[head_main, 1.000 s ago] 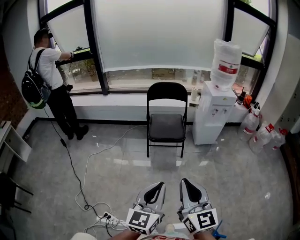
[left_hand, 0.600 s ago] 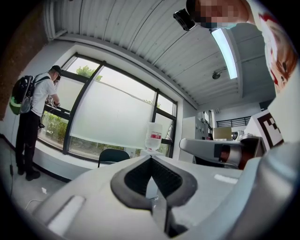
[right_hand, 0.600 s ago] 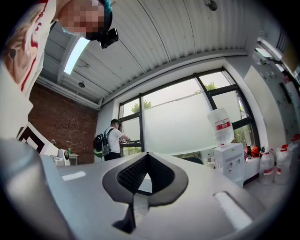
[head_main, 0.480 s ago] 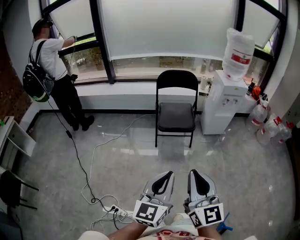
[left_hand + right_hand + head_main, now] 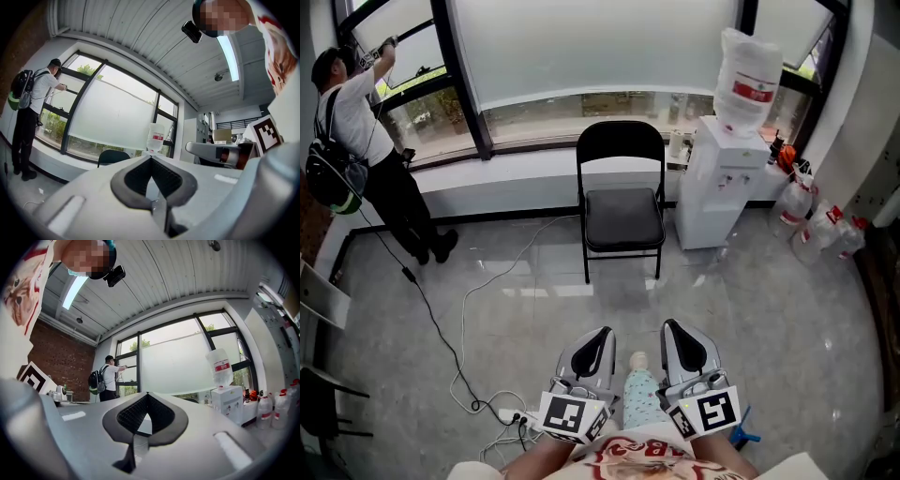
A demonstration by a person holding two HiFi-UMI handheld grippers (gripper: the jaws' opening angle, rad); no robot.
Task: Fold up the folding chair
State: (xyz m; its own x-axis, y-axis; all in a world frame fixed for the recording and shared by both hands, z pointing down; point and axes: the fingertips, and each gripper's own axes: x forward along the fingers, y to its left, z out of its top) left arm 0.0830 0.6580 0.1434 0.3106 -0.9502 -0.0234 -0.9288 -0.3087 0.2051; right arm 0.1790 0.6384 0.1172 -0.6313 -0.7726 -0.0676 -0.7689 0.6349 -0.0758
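The black folding chair [image 5: 621, 202] stands unfolded below the window, its seat down and facing me. In the left gripper view only its backrest top [image 5: 112, 157] shows over the jaws. My left gripper [image 5: 592, 349] and right gripper [image 5: 682, 345] are side by side at the bottom of the head view, well short of the chair, with bare floor between. Both are shut with nothing in them: in the left gripper view the left gripper [image 5: 150, 157] has its jaw tips meeting, and in the right gripper view the right gripper [image 5: 147, 394] does too.
A white water dispenser [image 5: 717, 187] with a bottle on top stands right of the chair, with spare bottles [image 5: 811, 234] beyond. A person [image 5: 356, 141] with a backpack works at the left window. A cable and power strip [image 5: 514, 415] lie on the floor to the left.
The chair now sits lower and nearer in the head view. The person at the window has raised an arm. My leg shows between the grippers, which stay shut.
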